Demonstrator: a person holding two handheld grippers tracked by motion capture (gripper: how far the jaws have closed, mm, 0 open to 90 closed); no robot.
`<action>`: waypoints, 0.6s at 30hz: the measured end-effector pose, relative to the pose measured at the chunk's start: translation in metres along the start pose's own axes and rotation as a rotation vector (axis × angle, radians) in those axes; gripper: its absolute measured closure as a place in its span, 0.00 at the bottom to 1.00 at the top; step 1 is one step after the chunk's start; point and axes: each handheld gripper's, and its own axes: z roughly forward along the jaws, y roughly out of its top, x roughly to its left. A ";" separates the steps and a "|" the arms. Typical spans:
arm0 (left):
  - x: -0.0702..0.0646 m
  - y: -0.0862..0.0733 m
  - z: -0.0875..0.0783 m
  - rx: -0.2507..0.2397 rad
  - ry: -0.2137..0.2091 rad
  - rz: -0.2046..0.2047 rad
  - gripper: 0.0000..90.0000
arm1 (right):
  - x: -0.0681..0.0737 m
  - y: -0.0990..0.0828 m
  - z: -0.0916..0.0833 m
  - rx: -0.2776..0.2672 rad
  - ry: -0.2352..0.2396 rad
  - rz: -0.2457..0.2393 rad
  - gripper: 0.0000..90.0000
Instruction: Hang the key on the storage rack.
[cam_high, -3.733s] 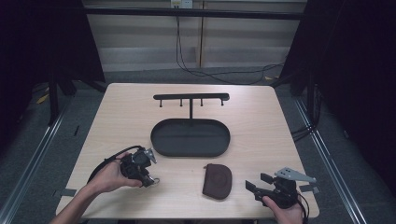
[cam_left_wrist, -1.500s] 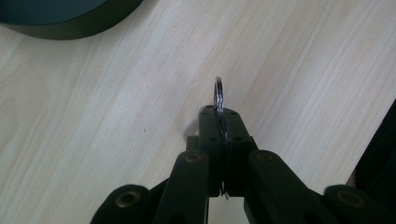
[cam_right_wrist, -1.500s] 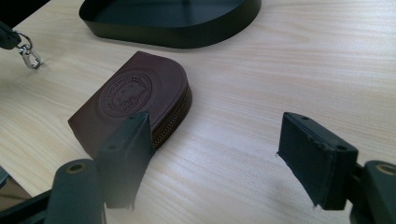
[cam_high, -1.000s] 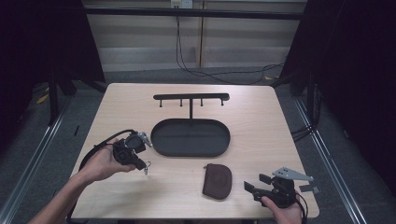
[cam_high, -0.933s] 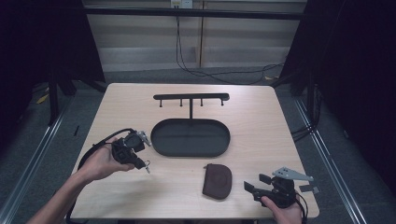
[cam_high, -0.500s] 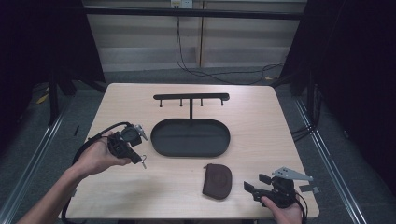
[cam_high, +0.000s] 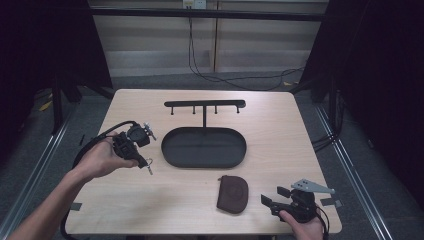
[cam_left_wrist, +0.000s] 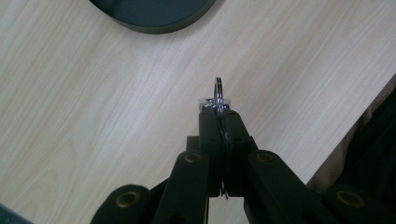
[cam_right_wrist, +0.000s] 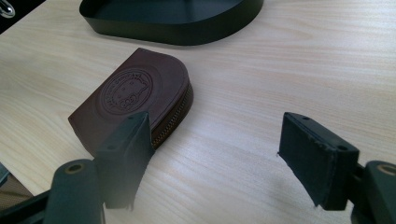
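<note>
My left gripper (cam_high: 141, 160) is held over the table's left side, just left of the black oval tray (cam_high: 204, 162). It is shut on a metal key ring (cam_left_wrist: 218, 93), which sticks out past the closed fingertips; in the high view the key ring (cam_high: 149, 169) hangs below the gripper. My right gripper (cam_high: 272, 198) rests open at the front right corner. A brown zipped pouch (cam_right_wrist: 130, 98) with an embossed round logo lies just beyond its left jaw, and nothing is between the jaws. From above, the pouch (cam_high: 233, 193) sits in front of the tray.
A black rack with several hooks (cam_high: 205, 104) stands on a post behind the tray. The left gripper's cable (cam_high: 100, 137) loops over the table's left edge. The tray's rim (cam_right_wrist: 177, 32) is beyond the pouch.
The left hand has moved away from the front of the table, toward the far left, carrying the key ring. The right gripper and the pouch have stayed put.
</note>
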 end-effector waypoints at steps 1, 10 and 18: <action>0.001 0.001 -0.002 -0.008 0.015 0.001 0.99 | 0.000 0.000 0.000 0.000 0.000 -0.002 0.28; 0.007 0.015 -0.016 -0.007 0.026 -0.039 0.99 | 0.000 0.000 0.000 0.003 0.001 0.001 0.28; 0.008 0.026 -0.031 -0.003 0.020 -0.044 0.99 | 0.000 0.000 0.000 0.000 0.003 0.001 0.28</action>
